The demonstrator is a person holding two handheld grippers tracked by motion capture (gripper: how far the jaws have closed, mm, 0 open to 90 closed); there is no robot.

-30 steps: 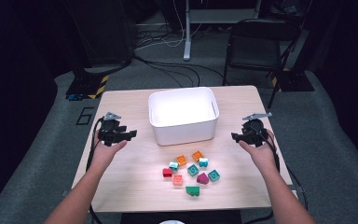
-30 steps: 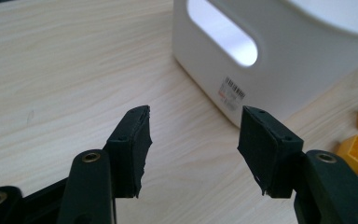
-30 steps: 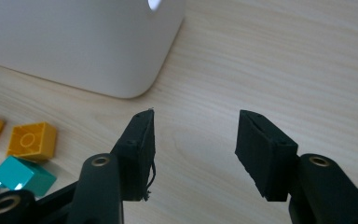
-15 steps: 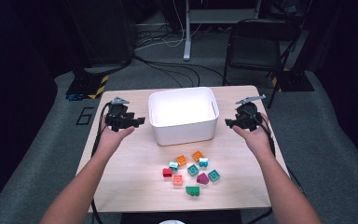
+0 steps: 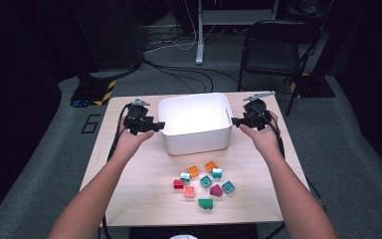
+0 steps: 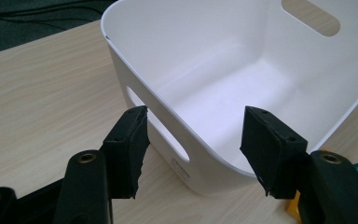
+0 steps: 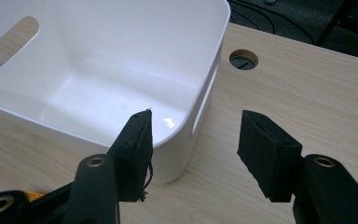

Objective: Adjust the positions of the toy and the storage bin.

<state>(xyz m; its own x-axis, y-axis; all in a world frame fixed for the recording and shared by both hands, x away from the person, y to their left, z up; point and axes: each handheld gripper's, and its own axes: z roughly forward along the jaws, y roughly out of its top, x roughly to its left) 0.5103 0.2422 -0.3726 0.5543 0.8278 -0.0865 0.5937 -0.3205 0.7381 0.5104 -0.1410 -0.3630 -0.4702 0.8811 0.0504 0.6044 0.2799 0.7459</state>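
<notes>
White plastic, a deep bin (image 5: pixel 195 123) with slotted handles in its end walls sits on the far middle of the pale wooden bench (image 5: pixel 129 169), empty inside as both gripper views show. The left hand-held gripper (image 5: pixel 155 125) is held just beside the bin's left end wall; in the left gripper view its two black jaws stand spread, with the near corner of the bin (image 6: pixel 191 107) and its handle slot lying between them, and the pads are not seen pressing on the wall. The right hand-held gripper (image 5: pixel 237 120) is held just beside the bin's right end wall; its jaws have just been opening and stand spread, one jaw in front of the corner of the bin (image 7: pixel 121 70) and the other over bare wood, with nothing pinched between them. A round cable hole (image 7: pixel 243 59) is cut in the bench beyond that corner. Nearer the person, well apart from both grippers, a loose cluster of small toy blocks (image 5: pixel 201 182) in orange, teal, red, pink, magenta and green lies on the bench in front of the bin.
</notes>
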